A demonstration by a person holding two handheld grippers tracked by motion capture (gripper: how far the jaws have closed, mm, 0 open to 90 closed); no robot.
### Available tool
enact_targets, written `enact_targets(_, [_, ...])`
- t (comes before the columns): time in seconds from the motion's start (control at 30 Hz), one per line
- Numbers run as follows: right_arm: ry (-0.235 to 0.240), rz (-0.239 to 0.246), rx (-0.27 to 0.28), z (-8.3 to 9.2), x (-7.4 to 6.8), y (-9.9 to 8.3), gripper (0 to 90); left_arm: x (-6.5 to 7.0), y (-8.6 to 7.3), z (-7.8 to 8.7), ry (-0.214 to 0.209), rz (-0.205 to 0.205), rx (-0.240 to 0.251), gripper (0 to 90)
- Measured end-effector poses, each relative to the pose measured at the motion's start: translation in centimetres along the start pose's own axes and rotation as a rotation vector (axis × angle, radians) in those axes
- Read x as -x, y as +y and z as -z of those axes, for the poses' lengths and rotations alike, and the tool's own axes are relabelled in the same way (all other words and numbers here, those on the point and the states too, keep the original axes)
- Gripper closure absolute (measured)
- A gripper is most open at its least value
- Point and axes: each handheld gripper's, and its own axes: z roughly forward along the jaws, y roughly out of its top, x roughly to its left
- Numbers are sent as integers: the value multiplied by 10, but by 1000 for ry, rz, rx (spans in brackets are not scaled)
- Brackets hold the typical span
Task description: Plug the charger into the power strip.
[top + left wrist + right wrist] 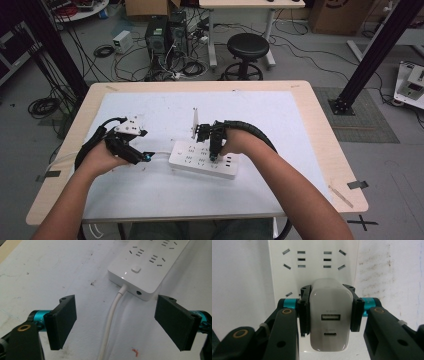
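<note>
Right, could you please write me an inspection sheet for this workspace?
Surface: white mat on a wooden table, scuffed, with a small red mark.
Job's things: white power strip; white charger standing on it.
Clutter: nothing seen.
Grippers: left gripper open, jaws either side of the strip's cord; right gripper with pads at the charger's sides, pressure unclear.
Cables: white cord leaving the strip's end; black gripper cable.
Surroundings: stool, computer towers, floor cables.
</note>
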Motion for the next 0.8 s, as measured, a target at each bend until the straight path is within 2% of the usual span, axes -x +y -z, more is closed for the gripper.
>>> enact_targets(0.1, [21, -3, 35, 3, 1, -2, 481, -2, -1, 2, 3, 7, 2, 179])
enact_targets(0.13, [19, -24, 62, 7, 1, -4, 417, -2, -2, 2, 5, 12, 8, 179])
enact_targets(0.2, [19, -36, 72, 9, 1, -6, 401, -3, -2, 3, 7, 15, 13, 179])
enact_targets(0.23, [29, -70, 110, 16, 3, -11, 383, -3, -2, 3, 11, 12, 13, 179])
enact_targets(0.37, [38, -98, 206, 23, 3, -23, 369, -1, -1, 2, 9, 13, 9, 179])
enact_targets(0.4, [38, -98, 206, 23, 3, -23, 369, -1, -1, 2, 9, 13, 9, 179])
enact_targets(0.53, [55, -139, 307, 25, 3, -45, 342, 1, 2, 1, 3, 5, 6, 179])
enact_targets(0.63, [63, -152, 373, 28, 4, -56, 310, 1, 4, 2, 5, 2, 5, 179])
enact_targets(0.7, [70, -164, 394, 30, 3, -60, 305, 0, 6, 4, 6, -1, 10, 179])
enact_targets(0.73, [82, -170, 440, 32, 2, -66, 287, 0, 6, 5, 4, -2, 13, 179])
enact_targets(0.8, [81, -185, 484, 35, 2, -71, 260, 0, 9, 6, 5, -5, 16, 179])
